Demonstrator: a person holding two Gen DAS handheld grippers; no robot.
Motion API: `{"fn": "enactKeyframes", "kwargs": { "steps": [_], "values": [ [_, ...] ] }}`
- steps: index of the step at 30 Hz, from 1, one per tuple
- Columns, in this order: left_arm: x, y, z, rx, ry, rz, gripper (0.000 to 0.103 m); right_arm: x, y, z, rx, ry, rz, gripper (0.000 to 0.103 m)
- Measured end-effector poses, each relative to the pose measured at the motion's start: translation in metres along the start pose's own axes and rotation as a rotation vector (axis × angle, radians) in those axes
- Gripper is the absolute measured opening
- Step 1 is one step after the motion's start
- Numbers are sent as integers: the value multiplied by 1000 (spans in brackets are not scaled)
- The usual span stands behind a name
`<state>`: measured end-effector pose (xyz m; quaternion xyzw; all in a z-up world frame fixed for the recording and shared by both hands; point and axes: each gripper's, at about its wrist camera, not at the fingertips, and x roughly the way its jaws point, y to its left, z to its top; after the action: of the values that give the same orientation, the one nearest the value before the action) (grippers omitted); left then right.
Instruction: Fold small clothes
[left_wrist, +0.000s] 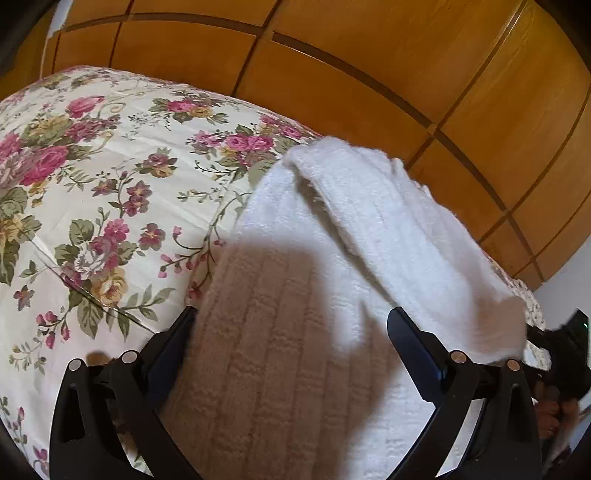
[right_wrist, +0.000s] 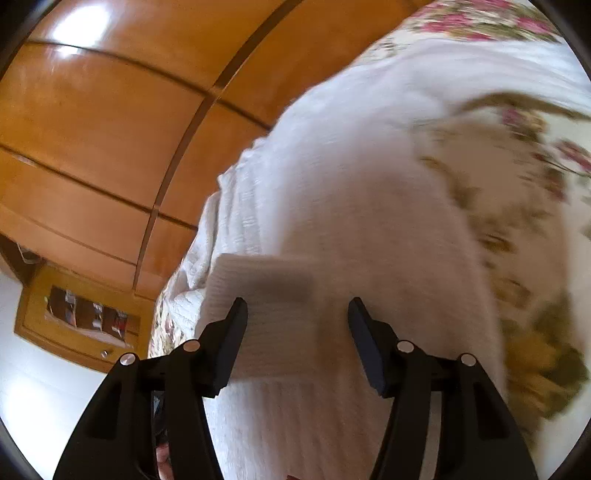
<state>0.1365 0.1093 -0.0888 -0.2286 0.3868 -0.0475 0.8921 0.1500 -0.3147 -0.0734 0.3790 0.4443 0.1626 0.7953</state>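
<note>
A white ribbed knit garment (left_wrist: 369, 229) lies on the flowered bedspread (left_wrist: 92, 177), with one part folded over on top. My left gripper (left_wrist: 291, 312) hangs just above its near, shaded part, jaws wide apart and nothing pinched. In the right wrist view the same garment (right_wrist: 369, 192) fills the middle. A ribbed cuff (right_wrist: 266, 284) lies between the fingers of my right gripper (right_wrist: 298, 301). Those jaws stand apart and the right pad is clear of the cloth. The picture there is blurred.
A wooden wardrobe (left_wrist: 369, 74) with panelled doors stands behind the bed. A low wooden cabinet (right_wrist: 77, 317) sits on the pale floor. At the right edge of the left wrist view a dark device (left_wrist: 569, 350) and a person's hand (left_wrist: 554, 413) show.
</note>
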Motion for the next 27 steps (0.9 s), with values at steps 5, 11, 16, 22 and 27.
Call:
{"fn": "enactKeyframes", "kwargs": {
  "steps": [5, 11, 16, 22, 27],
  "values": [
    [-13, 7, 16, -50, -8, -89, 99, 11, 30, -1, -175, -23, -39, 0],
    [-20, -8, 67, 54, -98, -43, 99, -27, 32, 27, -204, -182, -71, 4],
    [5, -51, 115, 204, -57, -12, 99, -11, 6, 13, -216, -92, -141, 59],
    [81, -145, 114, 712, 67, 210, 98, 5, 2, -3, -187, -81, -113, 60],
    [149, -152, 104, 835, 187, 336, 72, -1, 6, -10, -221, -94, -104, 59]
  ]
}}
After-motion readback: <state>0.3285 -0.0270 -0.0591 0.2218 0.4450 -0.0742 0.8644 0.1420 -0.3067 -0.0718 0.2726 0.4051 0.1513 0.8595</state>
